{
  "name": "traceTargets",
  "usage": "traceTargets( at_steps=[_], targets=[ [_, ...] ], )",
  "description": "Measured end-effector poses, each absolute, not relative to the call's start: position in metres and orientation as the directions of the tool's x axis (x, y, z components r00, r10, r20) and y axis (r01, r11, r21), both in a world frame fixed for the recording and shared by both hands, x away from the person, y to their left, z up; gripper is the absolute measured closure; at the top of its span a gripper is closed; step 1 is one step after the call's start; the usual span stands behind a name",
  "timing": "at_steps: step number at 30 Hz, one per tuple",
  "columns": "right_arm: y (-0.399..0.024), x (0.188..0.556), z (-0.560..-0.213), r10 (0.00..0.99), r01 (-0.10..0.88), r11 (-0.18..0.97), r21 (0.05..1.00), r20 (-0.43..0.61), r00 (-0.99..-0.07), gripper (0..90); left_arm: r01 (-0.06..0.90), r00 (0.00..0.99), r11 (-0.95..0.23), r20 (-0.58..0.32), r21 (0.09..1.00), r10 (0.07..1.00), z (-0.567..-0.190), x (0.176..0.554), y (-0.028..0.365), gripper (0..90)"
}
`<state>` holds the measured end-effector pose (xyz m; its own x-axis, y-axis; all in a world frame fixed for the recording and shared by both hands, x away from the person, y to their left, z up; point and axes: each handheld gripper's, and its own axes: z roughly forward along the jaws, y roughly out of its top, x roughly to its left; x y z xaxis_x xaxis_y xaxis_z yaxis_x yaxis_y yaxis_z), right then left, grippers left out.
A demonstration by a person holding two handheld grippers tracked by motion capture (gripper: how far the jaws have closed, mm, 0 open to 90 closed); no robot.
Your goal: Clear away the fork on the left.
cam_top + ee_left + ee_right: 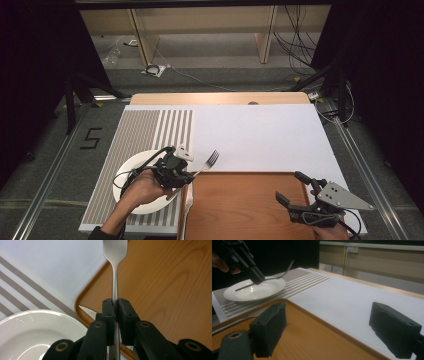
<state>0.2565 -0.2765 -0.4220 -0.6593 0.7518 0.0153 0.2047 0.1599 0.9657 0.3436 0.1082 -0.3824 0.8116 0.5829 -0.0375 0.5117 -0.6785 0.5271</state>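
My left gripper (186, 174) is shut on the handle of a silver fork (210, 160), which hangs above the gap between a white plate (131, 176) and a wooden tray (245, 207). In the left gripper view the pads (109, 310) pinch the fork (114, 282) by its thin neck, tines pointing away over the tray (162, 287). A serrated knife tip (86, 310) lies on the tray's near rim. My right gripper (290, 186) rests over the tray's right end, open, with nothing between its jaws (327, 325). From there the fork (280, 274) shows over the plate (254, 291).
A striped placemat (145, 127) lies under the plate. A white sheet (260, 132) covers the table beyond the tray. Metal rails (367, 170) run along both sides of the table, and cables lie on the floor behind.
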Motion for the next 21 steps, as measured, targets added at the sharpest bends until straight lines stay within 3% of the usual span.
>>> traceTargets(
  at_steps=[21],
  targets=[
    [-0.276, 0.257, -0.422, 0.749, 0.201, 0.158, 0.967, 0.015, -0.663, 15.3, 0.481, 0.862, -0.742, -0.097, 0.467, 0.497, -0.410, 0.309, 0.078, 83.4]
  ],
)
